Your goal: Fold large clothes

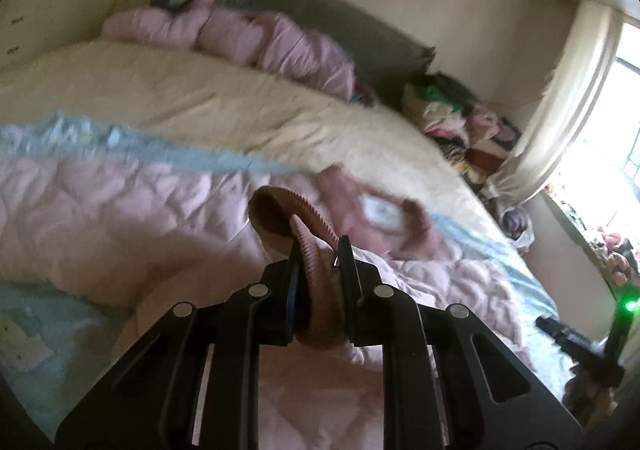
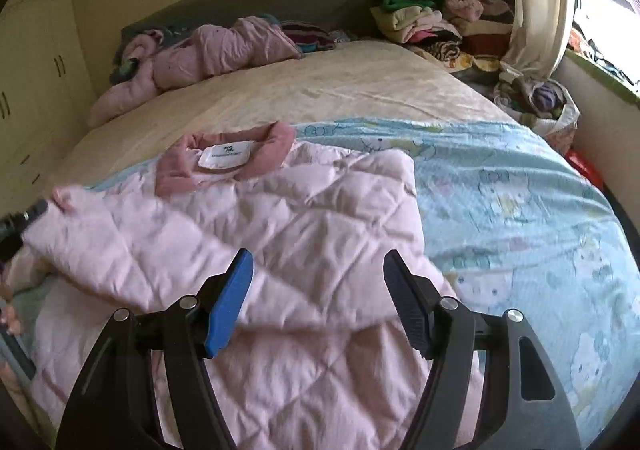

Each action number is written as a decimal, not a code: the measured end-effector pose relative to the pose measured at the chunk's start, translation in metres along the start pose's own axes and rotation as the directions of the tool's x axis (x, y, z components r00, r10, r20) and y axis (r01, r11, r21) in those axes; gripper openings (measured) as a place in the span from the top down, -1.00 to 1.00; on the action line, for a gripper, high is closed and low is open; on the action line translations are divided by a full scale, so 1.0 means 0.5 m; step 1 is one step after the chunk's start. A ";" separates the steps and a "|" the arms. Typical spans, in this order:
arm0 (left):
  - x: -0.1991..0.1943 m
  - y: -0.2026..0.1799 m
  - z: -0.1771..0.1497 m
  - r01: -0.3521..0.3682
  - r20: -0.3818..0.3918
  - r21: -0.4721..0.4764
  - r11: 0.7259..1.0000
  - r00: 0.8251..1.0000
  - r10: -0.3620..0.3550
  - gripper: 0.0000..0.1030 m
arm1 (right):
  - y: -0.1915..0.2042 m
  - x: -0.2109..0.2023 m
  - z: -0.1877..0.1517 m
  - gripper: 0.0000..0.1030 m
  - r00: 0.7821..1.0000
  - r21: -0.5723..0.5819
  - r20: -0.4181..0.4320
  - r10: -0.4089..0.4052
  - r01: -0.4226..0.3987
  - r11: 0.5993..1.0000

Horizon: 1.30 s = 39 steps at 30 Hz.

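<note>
Left wrist view: my left gripper (image 1: 318,250) is closed down on the ribbed cuff (image 1: 308,238) of the pink quilted jacket (image 1: 120,217). The cuff fills the narrow gap between the two fingers and curls up past the tips. The frame is blurred. The jacket lies across the near part of the bed, on a light blue printed sheet (image 1: 520,270). Its darker pink collar (image 1: 360,201) with a white label sits beyond the fingertips. Further back I see a cream mattress cover (image 1: 240,97), and a second pink padded garment (image 1: 280,41) against the grey headboard (image 1: 320,9). The right gripper (image 1: 560,334) shows at the lower right edge with a green light; I cannot tell its jaw state from here.

Right wrist view: my right gripper (image 2: 318,270) has its jaws wide apart and holds nothing. It hangs over the jacket (image 2: 280,234), with one sleeve folded across the body under the fingers. The collar (image 2: 240,161) lies at the far end, label up. The blue sheet (image 2: 520,209) is bare to the right. The left gripper (image 2: 24,221) sits at the left edge, touching the sleeve end. A pile of folded clothes (image 2: 432,21) stands at the far right corner beside the curtain (image 2: 536,9).
</note>
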State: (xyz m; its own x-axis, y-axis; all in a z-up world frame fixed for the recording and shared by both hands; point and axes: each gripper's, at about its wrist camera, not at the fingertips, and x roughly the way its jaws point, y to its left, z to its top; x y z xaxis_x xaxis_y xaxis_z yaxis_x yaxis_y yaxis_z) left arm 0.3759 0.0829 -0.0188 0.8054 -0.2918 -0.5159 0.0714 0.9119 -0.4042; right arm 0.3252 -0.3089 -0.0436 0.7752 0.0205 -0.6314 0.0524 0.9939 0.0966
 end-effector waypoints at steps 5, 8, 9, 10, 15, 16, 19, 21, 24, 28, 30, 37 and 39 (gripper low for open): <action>0.020 0.016 -0.016 -0.001 -0.025 -0.021 1.000 1.000 0.001 0.80 | -0.003 0.051 0.025 -0.29 0.999 0.004 -0.026 -0.026 0.026 1.000; 0.012 0.008 -0.015 -0.002 -0.018 -0.005 1.000 1.000 0.002 0.80 | 0.006 0.078 0.035 -0.29 0.999 0.015 -0.042 -0.033 0.034 0.999; 0.011 0.004 -0.016 -0.009 -0.018 0.009 1.000 1.000 0.009 0.80 | 0.004 0.092 0.039 -0.29 0.998 0.025 -0.052 -0.034 0.036 0.999; 0.015 0.002 -0.017 -0.016 -0.022 0.015 1.000 1.000 0.016 0.80 | 0.001 0.103 0.042 -0.29 0.997 0.033 -0.064 -0.031 0.033 0.999; 0.053 0.012 -0.029 -0.093 -0.099 0.032 0.995 0.990 0.096 0.80 | -0.019 0.182 0.038 -0.27 0.977 0.041 -0.186 -0.102 0.112 0.993; 0.063 0.017 -0.034 -0.104 -0.122 0.029 0.994 0.987 0.106 0.80 | -0.025 0.192 0.032 -0.27 0.974 0.049 -0.199 -0.104 0.116 0.992; 0.087 0.029 -0.052 -0.121 -0.170 0.022 0.992 0.978 0.123 0.80 | -0.035 0.218 0.016 -0.28 0.964 0.041 -0.236 -0.119 0.132 0.990; 0.104 0.036 -0.065 -0.137 -0.206 0.020 0.990 0.969 0.138 0.80 | -0.042 0.227 0.008 -0.29 0.963 0.058 -0.245 -0.110 0.128 0.990; 0.114 0.044 -0.074 -0.136 -0.227 0.010 0.991 0.964 0.135 0.80 | -0.051 0.239 0.003 -0.29 0.963 0.088 -0.253 -0.093 0.119 0.989; 0.117 0.052 -0.080 -0.133 -0.238 -0.007 0.991 0.963 0.128 0.76 | -0.059 0.243 -0.003 -0.29 0.965 0.120 -0.251 -0.072 0.105 0.987; 0.108 0.048 -0.074 -0.145 -0.233 -0.001 0.989 0.962 0.140 0.70 | -0.057 0.235 -0.001 -0.29 0.967 0.124 -0.246 -0.072 0.105 0.987; 0.020 -0.026 -0.032 -0.191 -0.113 0.103 0.976 0.973 0.202 0.66 | -0.023 0.132 0.010 -0.39 0.988 0.146 -0.156 0.006 0.017 0.989; 0.013 -0.052 -0.035 -0.153 -0.121 0.115 0.982 0.979 0.166 0.65 | -0.008 0.127 0.005 -0.42 0.985 0.150 -0.169 0.039 -0.013 0.989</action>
State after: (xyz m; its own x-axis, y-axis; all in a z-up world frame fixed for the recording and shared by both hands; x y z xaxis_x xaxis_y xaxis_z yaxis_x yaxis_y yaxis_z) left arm 0.3690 0.0525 -0.0248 0.7292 -0.1687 -0.6631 0.0150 0.9729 -0.2309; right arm 0.3760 -0.3120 -0.0821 0.6592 0.0772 -0.7480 0.1357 0.9662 0.2193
